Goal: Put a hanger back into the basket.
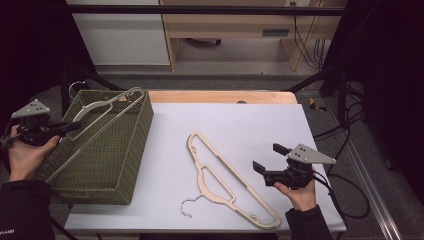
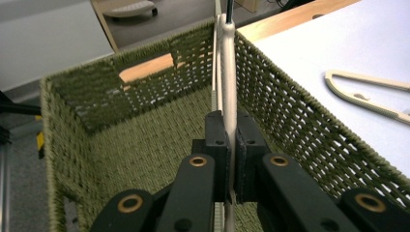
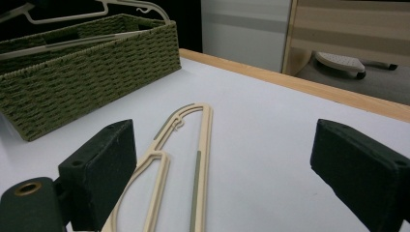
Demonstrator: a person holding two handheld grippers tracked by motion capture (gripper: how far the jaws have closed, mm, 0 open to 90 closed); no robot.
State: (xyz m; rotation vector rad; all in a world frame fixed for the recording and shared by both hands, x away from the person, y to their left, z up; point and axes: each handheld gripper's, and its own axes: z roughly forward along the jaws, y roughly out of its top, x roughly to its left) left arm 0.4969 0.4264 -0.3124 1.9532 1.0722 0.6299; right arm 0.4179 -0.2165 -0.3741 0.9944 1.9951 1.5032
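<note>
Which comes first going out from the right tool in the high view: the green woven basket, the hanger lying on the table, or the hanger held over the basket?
1. Hanger on the table, just left of the right tool.
2. Green woven basket, farther left on the table.
3. Held hanger, over the basket, shut in the left tool.

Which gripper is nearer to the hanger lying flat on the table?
Right. The right gripper hovers open just beside the hanger on the table; the left gripper is across at the basket, shut on another hanger.
</note>
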